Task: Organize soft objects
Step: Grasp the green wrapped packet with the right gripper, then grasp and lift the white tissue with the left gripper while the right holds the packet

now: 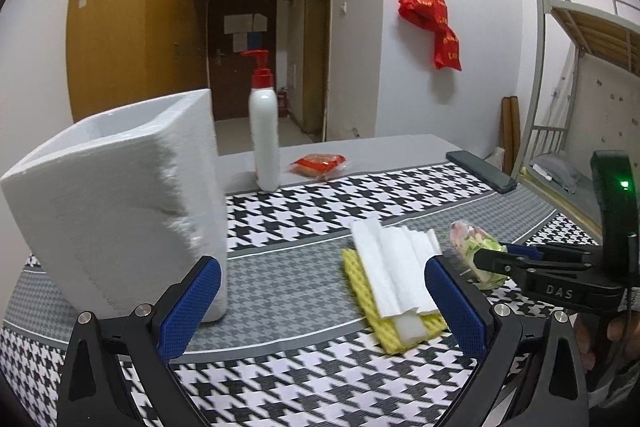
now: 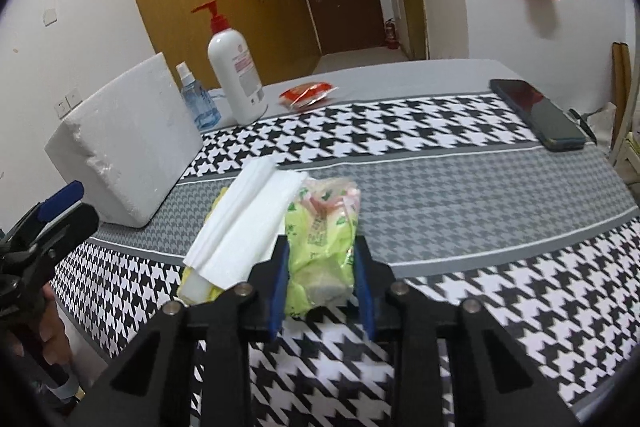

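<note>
The right gripper (image 2: 322,281) has its blue fingers (image 2: 279,279) clenched on a soft yellow-green tissue pack (image 2: 320,247), which sticks out ahead of the fingertips over the houndstooth-covered bench (image 2: 460,187). Just to the left of those fingers lies a folded white paper towel (image 2: 244,223) on top of a yellow sponge cloth (image 2: 196,291), the pack's near side close against it. The left gripper (image 1: 320,307) stands released with nothing between its fingers (image 1: 188,307), the white foam box (image 1: 112,211) just ahead of its left finger and the towel stack by its right one.
</note>
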`<act>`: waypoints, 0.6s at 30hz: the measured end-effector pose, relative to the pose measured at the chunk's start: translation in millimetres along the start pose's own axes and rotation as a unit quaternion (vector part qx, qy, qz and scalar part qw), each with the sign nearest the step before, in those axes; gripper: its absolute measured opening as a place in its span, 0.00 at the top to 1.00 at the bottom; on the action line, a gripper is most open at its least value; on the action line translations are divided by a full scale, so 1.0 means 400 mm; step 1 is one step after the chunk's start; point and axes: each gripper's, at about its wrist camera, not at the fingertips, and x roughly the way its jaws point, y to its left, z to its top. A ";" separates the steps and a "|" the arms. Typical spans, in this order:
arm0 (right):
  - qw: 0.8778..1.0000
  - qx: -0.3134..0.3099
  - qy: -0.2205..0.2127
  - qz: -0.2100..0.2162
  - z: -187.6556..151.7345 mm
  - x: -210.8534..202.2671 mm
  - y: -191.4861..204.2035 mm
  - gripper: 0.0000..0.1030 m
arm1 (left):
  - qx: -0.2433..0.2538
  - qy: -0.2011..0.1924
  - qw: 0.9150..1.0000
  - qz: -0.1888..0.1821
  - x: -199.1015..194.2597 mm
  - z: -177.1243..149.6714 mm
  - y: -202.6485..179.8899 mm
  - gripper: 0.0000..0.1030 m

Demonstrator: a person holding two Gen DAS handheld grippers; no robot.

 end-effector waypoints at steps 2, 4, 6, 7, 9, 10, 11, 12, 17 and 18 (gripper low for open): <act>1.000 0.006 -0.003 -0.006 -0.006 -0.014 -0.014 0.66 | 0.005 0.005 1.000 -0.007 0.013 0.004 -0.018 0.01; 1.000 0.011 -0.005 -0.017 -0.013 -0.027 -0.029 0.66 | 0.013 0.010 1.000 -0.012 0.029 0.006 -0.042 0.01; 1.000 0.016 -0.006 -0.024 -0.019 -0.037 -0.043 0.66 | 0.023 0.018 0.999 -0.017 0.049 0.008 -0.065 0.01; 0.999 0.018 -0.007 -0.027 -0.022 -0.041 -0.049 0.66 | 0.026 0.023 0.999 -0.020 0.060 0.008 -0.073 0.01; 0.999 0.024 -0.006 -0.035 -0.028 -0.048 -0.060 0.66 | 0.030 0.035 0.999 -0.027 0.084 0.009 -0.088 0.01; 0.999 0.028 -0.008 -0.037 -0.030 -0.050 -0.066 0.66 | 0.029 0.039 0.998 -0.032 0.095 0.010 -0.093 0.02; 0.999 0.033 -0.008 -0.039 -0.032 -0.052 -0.072 0.66 | 0.029 0.043 0.998 -0.037 0.100 0.007 -0.097 0.04; 0.999 0.036 -0.007 -0.039 -0.034 -0.053 -0.077 0.66 | 0.031 0.051 0.997 -0.041 0.110 0.006 -0.103 0.05; 0.998 0.040 -0.003 -0.042 -0.044 -0.053 -0.084 0.66 | 0.041 0.091 0.994 -0.041 0.149 -0.005 -0.120 0.31; 0.998 0.038 -0.004 -0.040 -0.045 -0.055 -0.083 0.66 | 0.042 0.097 0.993 -0.044 0.158 -0.008 -0.122 0.33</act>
